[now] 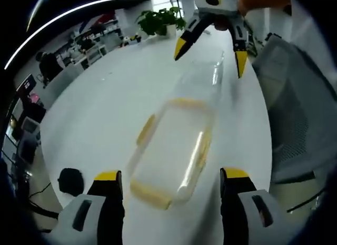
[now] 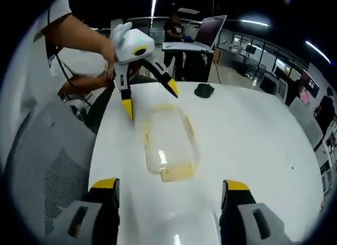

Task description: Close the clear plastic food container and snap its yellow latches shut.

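**Both grippers wide open, container loose on desk – slip risk**

Clear container [image 2: 169, 145] lies flat on white desk [image 2: 253, 150], centre of right gripper view, long axis running 12 to 6. Yellow latches show along its sides and at near end [image 2: 176, 174]; cannot tell if lid is seated or any latch is snapped, left gripper view is blurred. Left gripper [image 2: 150, 100] hovers at 11 o'clock over the far end, jaws spread wide, holding nothing. Right gripper [image 1: 210, 51] sits at 1 o'clock in left gripper view, above the container [image 1: 171, 153], jaws also spread, empty.

Risks, as I judge:
- Nothing pins the box, so pressing one latch may skid it across the slick desk.
- Pushing a latch with the lid unseated may pop it askew.
- Clear plastic, edges hard to read, jaw tip may miss the latch.
- Black object [image 2: 204, 90] at 12 is well apart, no snag.
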Demonstrator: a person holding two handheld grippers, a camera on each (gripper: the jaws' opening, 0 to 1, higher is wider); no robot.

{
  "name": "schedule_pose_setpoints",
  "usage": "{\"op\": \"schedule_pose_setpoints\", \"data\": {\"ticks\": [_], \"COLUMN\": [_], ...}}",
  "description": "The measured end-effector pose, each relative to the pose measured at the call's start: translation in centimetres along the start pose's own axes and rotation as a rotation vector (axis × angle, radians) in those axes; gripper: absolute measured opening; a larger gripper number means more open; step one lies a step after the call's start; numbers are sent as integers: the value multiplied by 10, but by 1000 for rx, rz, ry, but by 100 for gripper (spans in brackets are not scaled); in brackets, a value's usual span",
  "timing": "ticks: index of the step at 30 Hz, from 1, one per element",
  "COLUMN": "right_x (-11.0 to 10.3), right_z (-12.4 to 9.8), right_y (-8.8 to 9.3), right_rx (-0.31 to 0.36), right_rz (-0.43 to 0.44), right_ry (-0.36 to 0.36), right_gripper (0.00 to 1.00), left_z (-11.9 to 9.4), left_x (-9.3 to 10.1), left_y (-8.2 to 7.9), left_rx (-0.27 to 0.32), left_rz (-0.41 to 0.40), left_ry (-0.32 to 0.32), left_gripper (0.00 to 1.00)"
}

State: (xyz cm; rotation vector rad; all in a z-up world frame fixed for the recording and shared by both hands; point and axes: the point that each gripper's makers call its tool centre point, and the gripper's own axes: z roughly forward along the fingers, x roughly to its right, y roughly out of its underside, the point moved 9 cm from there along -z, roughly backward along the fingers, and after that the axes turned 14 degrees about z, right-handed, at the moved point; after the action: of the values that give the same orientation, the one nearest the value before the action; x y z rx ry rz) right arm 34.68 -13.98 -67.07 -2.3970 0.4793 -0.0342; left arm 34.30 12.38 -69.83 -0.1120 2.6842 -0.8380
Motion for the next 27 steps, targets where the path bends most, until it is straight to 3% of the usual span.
{"op": "schedule_pose_setpoints", "data": {"ticks": [14,20,22,27], "right_x": [9,11,13,13], "right_z": [35,49,53,59], "right_y": [-23,-22,-17,-16], "right_rx": [-90,-148,-199,-217], "right_rz": [-71,-110,-133,-124], "right_ry": [-56,-73,-64,-77], "right_gripper": [74,72,70,69], "left_z": [7,10,11,12], "left_x": [-22,-30,-32,-33], "left_y": [16,20,20,20], "left_rx": [-66,-73,-70,-75], "left_rz": [142,188,192,225], "left_ry": [70,126,143,182], "left_gripper": [69,66,67,66]}}
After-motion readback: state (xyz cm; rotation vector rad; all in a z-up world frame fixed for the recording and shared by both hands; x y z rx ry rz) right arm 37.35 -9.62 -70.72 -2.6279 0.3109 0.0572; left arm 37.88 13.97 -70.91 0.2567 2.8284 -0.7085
